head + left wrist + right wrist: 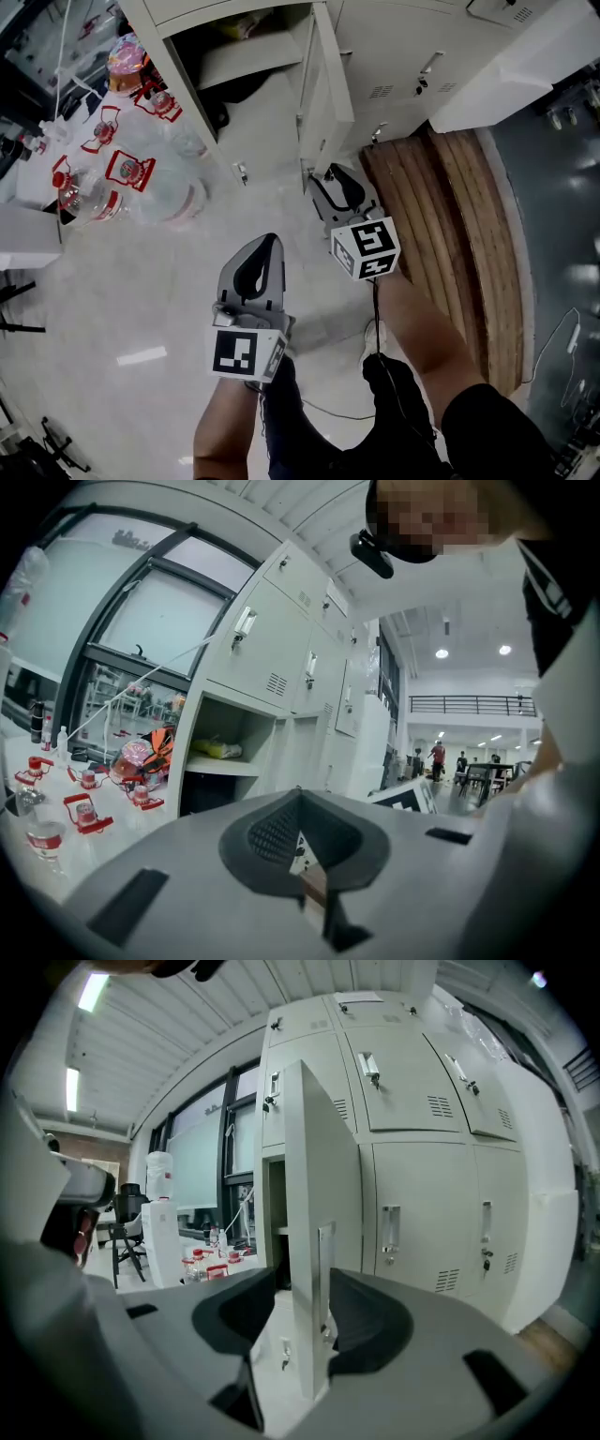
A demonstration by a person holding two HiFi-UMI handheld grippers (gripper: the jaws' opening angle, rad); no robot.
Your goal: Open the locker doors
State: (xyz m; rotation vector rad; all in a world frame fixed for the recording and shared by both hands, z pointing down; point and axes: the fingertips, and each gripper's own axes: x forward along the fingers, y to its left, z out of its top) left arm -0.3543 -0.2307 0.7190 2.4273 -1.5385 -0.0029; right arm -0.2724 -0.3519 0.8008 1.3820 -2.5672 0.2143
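Row of lockers (403,42) on the floor (141,300), along the far edge of it. One locker door (326,80) standing wide open, seen edge-on, sticking out over the floor. Open box behind it w/ a shelf (246,58) inside. Other doors (412,1087) on the right of it shut, each w/ a small handle.

R hand-held gripper (334,174) up close to the low corner of the open door, jaws wide apart. In the right gripper view, thin edge of that door showing btw the two jaws, w/ a gap on each side. Pads not pressing on it, so nothing gripped.

L hand-held gripper (270,239) further back, well apart from the door, over bare floor, pointing at the open box. Jaws together at the tips, nothing btw them.

Bunch of clear water bottles (141,178) w/ red caps and red labels sitting on the floor by the foot of the lockers, left of the open box. Wood planks (450,216) lying flat on the floor at the foot of the lockers on the right side, just beside the R arm.
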